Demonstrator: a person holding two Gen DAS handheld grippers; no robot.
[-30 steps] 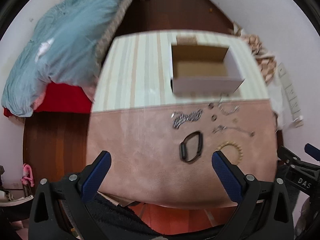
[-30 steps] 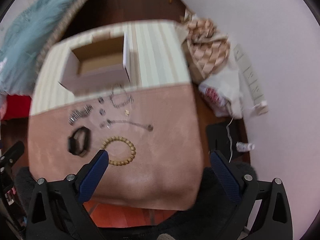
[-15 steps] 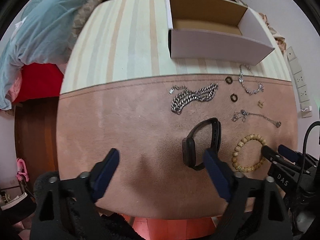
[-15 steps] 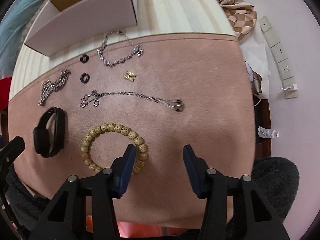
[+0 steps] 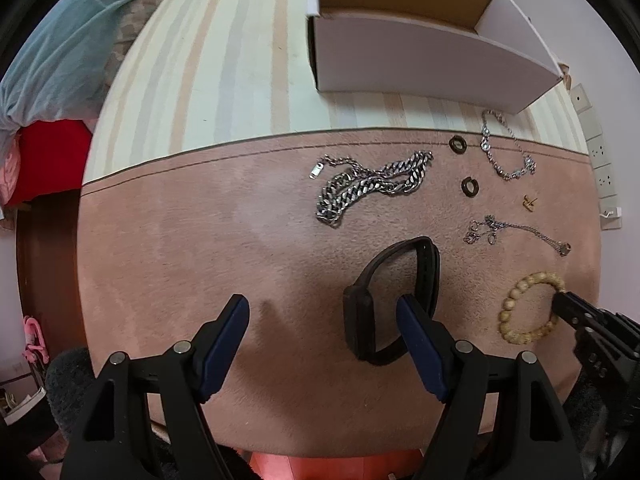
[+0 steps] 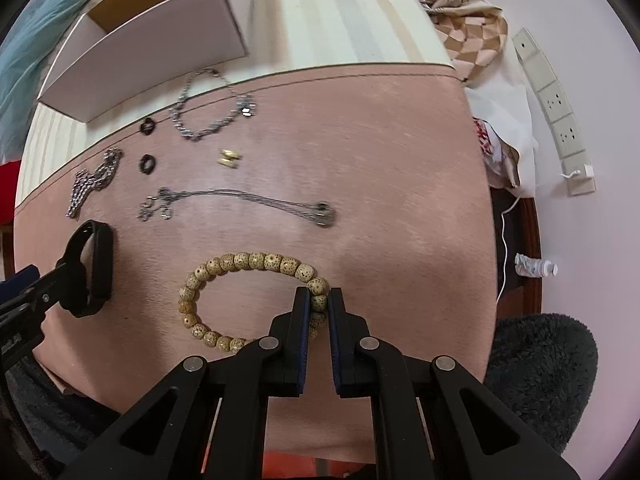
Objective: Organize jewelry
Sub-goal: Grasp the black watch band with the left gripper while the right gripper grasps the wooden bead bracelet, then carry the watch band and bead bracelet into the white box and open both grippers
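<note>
My right gripper is shut on the right side of a wooden bead bracelet that lies on the pink mat. My left gripper is open low over the mat; its right finger sits inside the loop of a black wristband. A thick silver chain, two black rings, a fine silver bracelet, a gold earring and a thin necklace lie beyond. An open white box stands at the back.
The table's far half has a striped cloth. A blue blanket lies to the left. A checked cloth, power strips and a small tube are to the right, off the table.
Both grippers have come down and forward to the mat. The right jaws closed onto the bead bracelet. The left gripper's right finger moved into the wristband loop.
</note>
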